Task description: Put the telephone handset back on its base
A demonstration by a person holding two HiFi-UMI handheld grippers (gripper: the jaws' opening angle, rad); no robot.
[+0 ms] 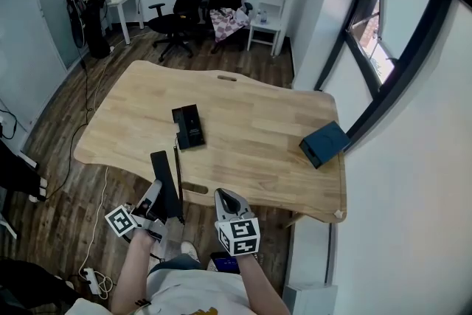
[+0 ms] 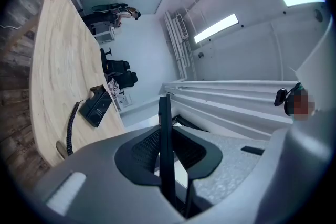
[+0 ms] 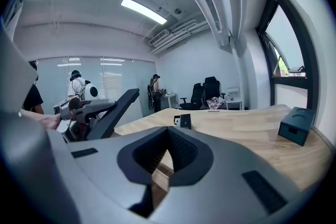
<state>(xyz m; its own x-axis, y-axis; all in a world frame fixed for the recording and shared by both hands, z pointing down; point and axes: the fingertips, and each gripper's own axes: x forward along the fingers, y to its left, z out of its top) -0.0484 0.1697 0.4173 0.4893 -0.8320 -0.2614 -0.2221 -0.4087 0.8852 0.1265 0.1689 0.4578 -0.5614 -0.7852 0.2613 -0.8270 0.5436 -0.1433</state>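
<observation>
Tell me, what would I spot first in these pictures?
The black telephone handset is clamped in the left gripper near the wooden table's front edge, its cord running to the telephone base mid-table. A dark blue box sits at the table's right edge.

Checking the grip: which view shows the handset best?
Head view: the handset shows its broad face, held by the left gripper. Left gripper view gives only its thin edge; right gripper view, its side.

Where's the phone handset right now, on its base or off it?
Off. The left gripper grips the handset at the edge of the table; the base lies apart on it, cradle empty.
</observation>
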